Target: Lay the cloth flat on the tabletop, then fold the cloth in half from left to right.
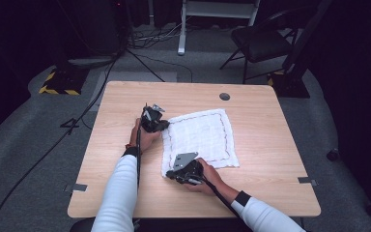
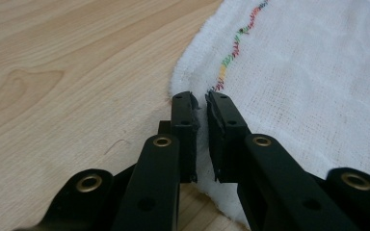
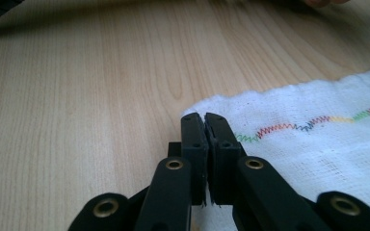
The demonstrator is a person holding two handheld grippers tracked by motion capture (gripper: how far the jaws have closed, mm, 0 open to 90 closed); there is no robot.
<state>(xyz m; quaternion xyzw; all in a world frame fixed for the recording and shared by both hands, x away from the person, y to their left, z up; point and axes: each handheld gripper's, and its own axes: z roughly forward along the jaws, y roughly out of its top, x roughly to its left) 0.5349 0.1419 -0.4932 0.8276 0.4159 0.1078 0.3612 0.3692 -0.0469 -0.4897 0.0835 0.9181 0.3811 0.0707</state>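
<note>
A light wooden table (image 1: pixel 125 193) carries a white cloth (image 1: pixel 203 135) spread flat a little right of its middle, with a thin line of coloured stitching (image 1: pixel 229 135) running just inside its hem. A small dark round fitting (image 1: pixel 224 96) sits in the tabletop beyond the cloth's far edge.

The person's two forearms in white sleeves (image 1: pixel 118 193) come in from the near side, one to each of the cloth's left-hand corners.

The right gripper (image 1: pixel 170 175) lies low at the near left corner of the cloth (image 3: pixel 318 144). In the right gripper view (image 3: pixel 204 118) its jaws are pressed fully together, their tips at the very corner of the fabric; a fringe of white cloth shows at the bottom of the closed pads, so the corner is pinched between them.

The left gripper (image 1: pixel 166 125) is at the far left corner of the cloth (image 2: pixel 308 86). In the left gripper view (image 2: pixel 200 98) its jaws stand almost together, with only a slim gap, and the cloth's hem runs up through that gap between the pads. The pads (image 2: pixel 188 134) sit tight against the fabric on both sides, gripping the edge just short of the coloured stitching (image 2: pixel 231 53).
</note>
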